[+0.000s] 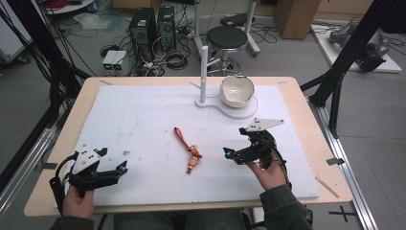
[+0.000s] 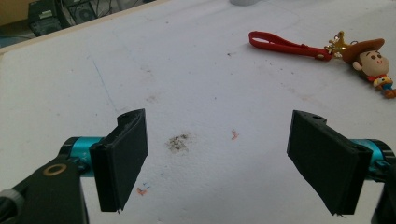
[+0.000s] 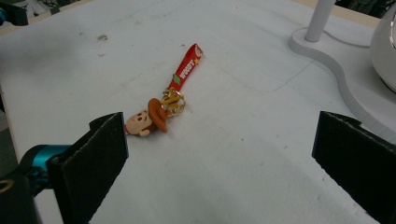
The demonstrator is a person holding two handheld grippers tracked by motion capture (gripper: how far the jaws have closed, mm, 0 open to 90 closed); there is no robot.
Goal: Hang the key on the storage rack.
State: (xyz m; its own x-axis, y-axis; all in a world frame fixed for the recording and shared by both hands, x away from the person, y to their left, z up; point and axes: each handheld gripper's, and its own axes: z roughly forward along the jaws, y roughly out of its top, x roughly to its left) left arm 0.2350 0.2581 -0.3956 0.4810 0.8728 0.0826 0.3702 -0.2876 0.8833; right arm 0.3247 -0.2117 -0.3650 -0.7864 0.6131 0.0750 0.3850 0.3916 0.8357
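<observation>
In the middle of the white mat [image 1: 143,115] lies a toy keychain [image 1: 188,150], its red strap pointing away from the person. The right gripper [image 1: 235,152] is nearer, just to its side, jaws wide open. The left gripper [image 1: 114,160] waits farther off, open too.

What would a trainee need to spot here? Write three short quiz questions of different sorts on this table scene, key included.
1. True or false: the right gripper has its jaws shut on the keychain.
2. Multiple choice: the white bowl is (A) on the white stand's base, beside its upright post; (B) between the left gripper's jaws; (C) on the floor.
3. Fill in: the keychain's strap is coloured ____.

Key: 1 false, both grippers are open and apart from it; 2 A; 3 red.
</observation>
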